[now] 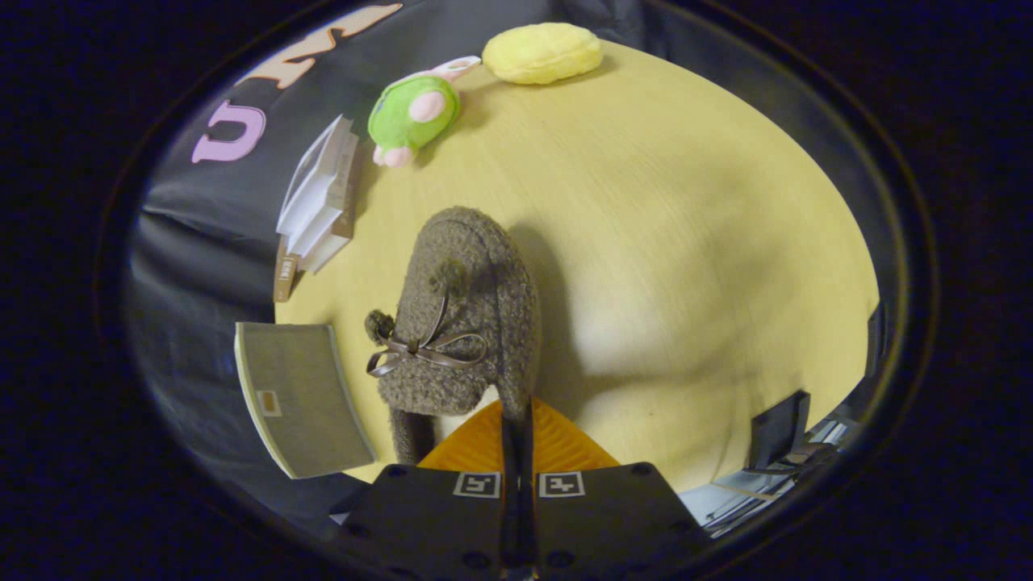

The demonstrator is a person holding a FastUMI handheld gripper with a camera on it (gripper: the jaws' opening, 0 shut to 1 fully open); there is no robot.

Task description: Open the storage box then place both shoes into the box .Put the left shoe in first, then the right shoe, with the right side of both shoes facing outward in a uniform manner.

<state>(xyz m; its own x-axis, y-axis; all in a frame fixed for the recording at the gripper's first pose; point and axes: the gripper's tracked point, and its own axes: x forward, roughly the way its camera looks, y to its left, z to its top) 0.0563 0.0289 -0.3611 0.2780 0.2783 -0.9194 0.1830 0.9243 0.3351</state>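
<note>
A fuzzy grey-brown shoe (464,323) with a thin ribbon bow and small pompoms hangs over the wooden table (686,242), its toe pointing away from me. My gripper (516,420) is shut on the shoe's collar, with both fingers pressed together on the rim at its heel end. The shoe casts a shadow on the table to its right. Beyond the shoe and to the left stands a white storage box (319,198) with a brown base, at the table's edge by the booth wall. Whether the box is open is not clear from here.
A flat grey panel with a pale border (299,395) lies left of the fingers at the table's edge. A green plush toy (411,113) and a yellow cushion-like object (542,52) sit at the far end. Dark equipment (779,432) stands off the table's right edge.
</note>
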